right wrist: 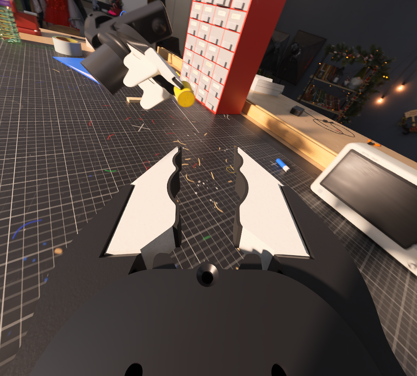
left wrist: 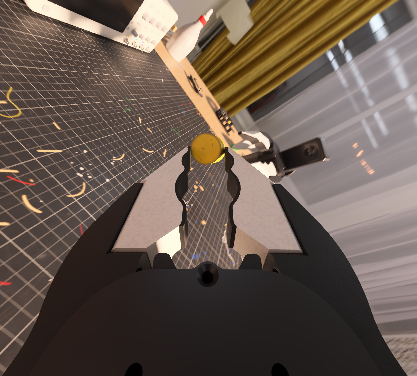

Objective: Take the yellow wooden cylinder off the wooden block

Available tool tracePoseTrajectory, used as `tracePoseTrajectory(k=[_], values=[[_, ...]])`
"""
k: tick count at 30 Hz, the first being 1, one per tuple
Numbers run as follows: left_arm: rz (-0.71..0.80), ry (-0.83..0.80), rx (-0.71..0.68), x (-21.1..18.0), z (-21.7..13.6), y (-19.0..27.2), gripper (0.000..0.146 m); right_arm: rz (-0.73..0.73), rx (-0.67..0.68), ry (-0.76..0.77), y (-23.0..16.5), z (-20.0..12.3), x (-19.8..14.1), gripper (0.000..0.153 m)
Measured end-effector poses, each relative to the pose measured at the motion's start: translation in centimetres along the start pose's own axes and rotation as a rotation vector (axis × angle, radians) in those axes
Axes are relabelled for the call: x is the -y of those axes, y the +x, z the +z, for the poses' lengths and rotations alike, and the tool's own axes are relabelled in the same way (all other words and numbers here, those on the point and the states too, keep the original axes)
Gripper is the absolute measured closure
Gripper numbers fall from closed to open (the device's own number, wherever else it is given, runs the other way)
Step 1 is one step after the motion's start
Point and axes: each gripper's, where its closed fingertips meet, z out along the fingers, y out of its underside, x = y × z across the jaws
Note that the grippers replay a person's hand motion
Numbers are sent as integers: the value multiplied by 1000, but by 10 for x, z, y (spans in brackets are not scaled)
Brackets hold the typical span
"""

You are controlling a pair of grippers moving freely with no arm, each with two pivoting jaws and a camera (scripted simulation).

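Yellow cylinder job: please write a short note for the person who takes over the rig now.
Left gripper: shut on the yellow cylinder, held in the air above the cutting mat.
Right gripper: open, empty, low over the mat.
Wooden block: lies on the mat, partly hidden behind the left gripper.
Done: cylinder is off the block.
Left: probably set it down on the mat, away from the block, and release.

Yellow wooden cylinder (left wrist: 206, 148) held lying sideways in the air, clear of wooden block (right wrist: 133, 99).
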Motion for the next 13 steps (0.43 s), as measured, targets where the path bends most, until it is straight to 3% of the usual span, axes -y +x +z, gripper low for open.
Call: tracePoseTrajectory(k=[3, 6, 9, 13], values=[[-114, 73, -30, 12, -2, -4, 117, -1, 23, -9, -12, 25, 12, 106], [-186, 157, -89, 37, -17, 1, 117, 43, -48, 38, 0, 24, 28, 108], [-160, 230, -115, 67, -42, 13, 117, 151, -140, 77, 37, 7, 19, 115], [-104, 316, -98, 100, -80, 24, 117, 283, -164, 129, 65, -5, 8, 118]])
